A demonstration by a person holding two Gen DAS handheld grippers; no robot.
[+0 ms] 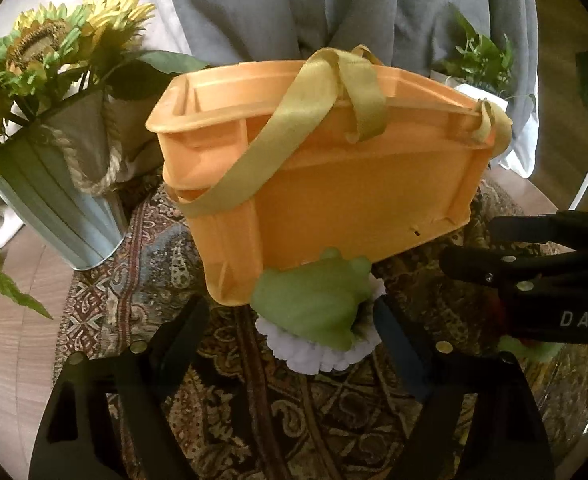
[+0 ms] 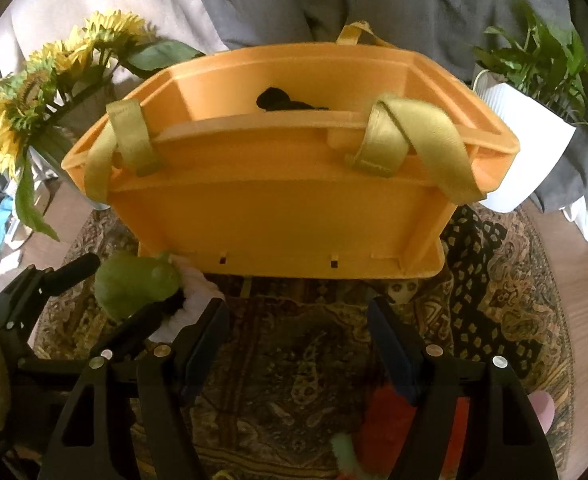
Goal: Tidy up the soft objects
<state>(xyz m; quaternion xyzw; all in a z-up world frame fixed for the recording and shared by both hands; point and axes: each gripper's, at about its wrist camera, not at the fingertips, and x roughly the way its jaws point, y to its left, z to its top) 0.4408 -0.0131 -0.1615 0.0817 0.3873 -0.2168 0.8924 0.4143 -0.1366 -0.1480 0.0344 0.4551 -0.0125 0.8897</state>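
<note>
the left gripper point(image 1: 289, 320) hangs with its jaws spread wide at the bottom of its own view, a green plush toy point(image 1: 314, 304) lying between the black fingers point(image 1: 181, 332) without the pads pressing on it. the toy sits on a white fluffy piece point(image 1: 318, 356) at lower centre, touching the near bottom corner of an orange plastic basket point(image 1: 334, 184) that fills the middle of the frame. olive-yellow straps point(image 1: 294, 120) drape over the basket's rim and down its front wall. the right gripper point(image 2: 298, 320), also spread apart with nothing between its jaws, points at the patterned cloth point(image 2: 294, 360) just in front of the basket; in the left-hand view it reaches in from the right edge. in the right-hand view the green toy shows at lower left beside the basket's corner, and something dark point(image 2: 281, 102) lies inside the basket near the top of the frame. a red soft object point(image 2: 390, 420) with a pale green tip lies at the bottom, partly behind the right finger. sunflowers point(image 1: 53, 40) in a metal bucket point(image 1: 53, 200) stand at upper left, a white pot of green leaves point(image 2: 526, 152) at upper right. grey fabric point(image 1: 294, 0) hangs across the top, behind the basket.
</note>
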